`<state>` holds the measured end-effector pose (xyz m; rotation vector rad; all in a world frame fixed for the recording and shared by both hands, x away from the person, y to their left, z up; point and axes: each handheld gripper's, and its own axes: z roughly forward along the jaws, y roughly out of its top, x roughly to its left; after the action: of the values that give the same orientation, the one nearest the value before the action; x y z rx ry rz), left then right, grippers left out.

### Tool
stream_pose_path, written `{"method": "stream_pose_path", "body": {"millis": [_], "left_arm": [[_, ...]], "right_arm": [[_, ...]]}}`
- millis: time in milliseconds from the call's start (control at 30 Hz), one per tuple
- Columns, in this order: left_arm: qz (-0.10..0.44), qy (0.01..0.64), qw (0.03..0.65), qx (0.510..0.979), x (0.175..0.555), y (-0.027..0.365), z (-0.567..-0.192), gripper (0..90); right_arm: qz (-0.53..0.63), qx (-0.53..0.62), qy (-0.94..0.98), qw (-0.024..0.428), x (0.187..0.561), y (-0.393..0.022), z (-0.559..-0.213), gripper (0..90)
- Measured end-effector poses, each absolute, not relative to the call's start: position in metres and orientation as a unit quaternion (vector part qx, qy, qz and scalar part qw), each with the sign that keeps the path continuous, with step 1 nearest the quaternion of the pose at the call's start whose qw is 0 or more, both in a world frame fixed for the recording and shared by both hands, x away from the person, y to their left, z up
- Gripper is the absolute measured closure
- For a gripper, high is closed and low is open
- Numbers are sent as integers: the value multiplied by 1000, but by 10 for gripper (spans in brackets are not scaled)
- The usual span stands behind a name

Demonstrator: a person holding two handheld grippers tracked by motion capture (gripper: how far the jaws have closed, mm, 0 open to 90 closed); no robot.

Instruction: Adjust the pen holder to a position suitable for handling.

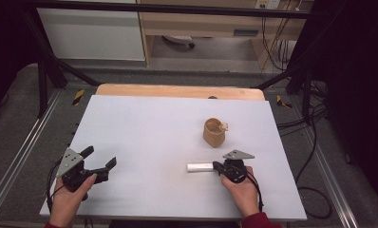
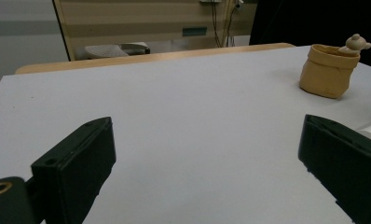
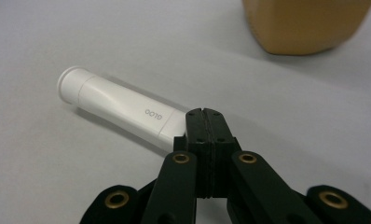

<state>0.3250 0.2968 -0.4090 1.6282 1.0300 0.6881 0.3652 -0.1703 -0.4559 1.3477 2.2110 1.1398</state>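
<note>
Right gripper [image 3: 203, 112] clamps the white tube's [image 3: 123, 106] flat end, hiding it; beyond, the tan pouch [image 3: 305, 23] is cropped. Left gripper [image 2: 207, 154] gapes, empty.

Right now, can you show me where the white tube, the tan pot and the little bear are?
white tube [image 3: 113, 105], right gripper view, middle of body.
tan pot [image 2: 326, 72], left gripper view, front wall.
little bear [image 2: 357, 44], left gripper view, head.

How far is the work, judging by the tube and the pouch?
Nothing looks finished. The white tube lies flat on the table; the right gripper, jaws closed, is at its flat end. The left gripper waits open. The tan pouch stands apart, untouched.
</note>
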Motion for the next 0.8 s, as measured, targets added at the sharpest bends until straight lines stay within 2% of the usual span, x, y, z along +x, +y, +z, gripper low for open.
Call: {"method": "stream_pose_path", "body": {"millis": [400, 800], "left_arm": [[286, 428, 520, 681, 325, 296, -409, 42], [286, 429, 515, 685, 325, 295, -410, 43]], "right_arm": [[397, 434, 796, 141, 376, -119, -458, 900], [402, 403, 812, 130, 368, -74, -460, 900]]}}
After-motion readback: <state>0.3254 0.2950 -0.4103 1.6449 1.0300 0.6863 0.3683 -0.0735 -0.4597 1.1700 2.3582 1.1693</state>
